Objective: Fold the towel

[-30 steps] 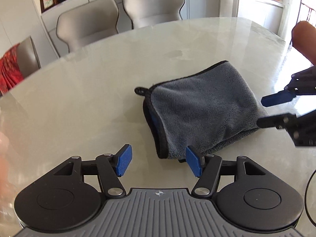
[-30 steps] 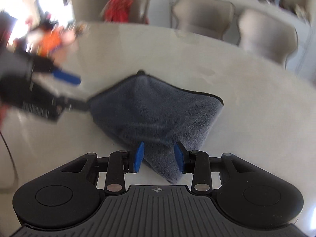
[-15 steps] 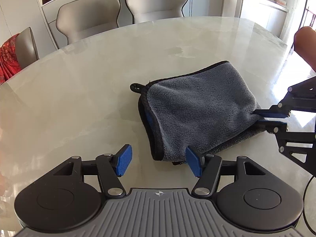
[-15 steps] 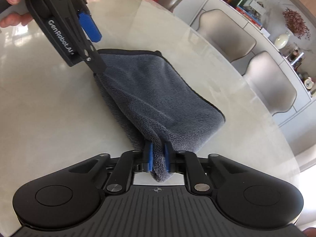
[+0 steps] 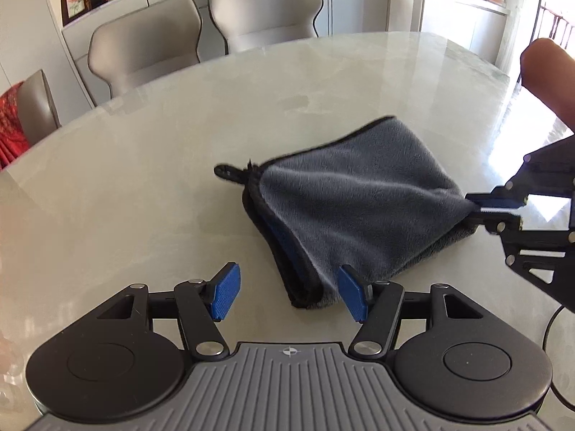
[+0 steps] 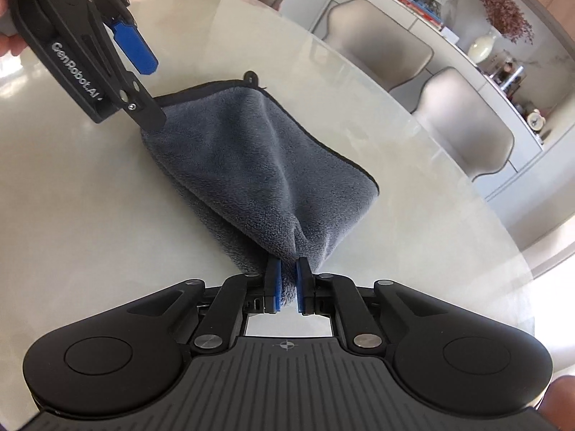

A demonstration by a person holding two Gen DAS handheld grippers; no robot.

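Right gripper: (image 6: 287, 285) our blue pads are clamped together on a corner of the towel (image 6: 258, 165); a tuft of grey pile bulges between them; a second ago these jaws stood apart with the corner lying loose between them.
Left gripper: (image 5: 289, 296) our jaws stand apart, nothing between the pads; it hovers just beside the towel's nearest corner without touching it; its spread looks the same as a second ago; in the right wrist view its lower finger crosses the towel's far-left corner and we cannot tell whether it touches.
Change in the towel: a second ago it lay flat and slack; now the pinched corner is drawn up, and creases fan out from it across the top layer.
Towel, place: on the pale marble surface (image 5: 143, 186), well in from the rim, between our two grippers.
Towel, lie: folded once or more, grey face up, black hem and a strip of blue showing along the open edge in the left wrist view; roughly square, so we see no clear long axis; the strongest crease runs from the pinched corner toward the corner with the hanging loop (image 5: 225, 171).
Beyond: three grey chairs (image 5: 143, 54) stand at the far rim of the surface.
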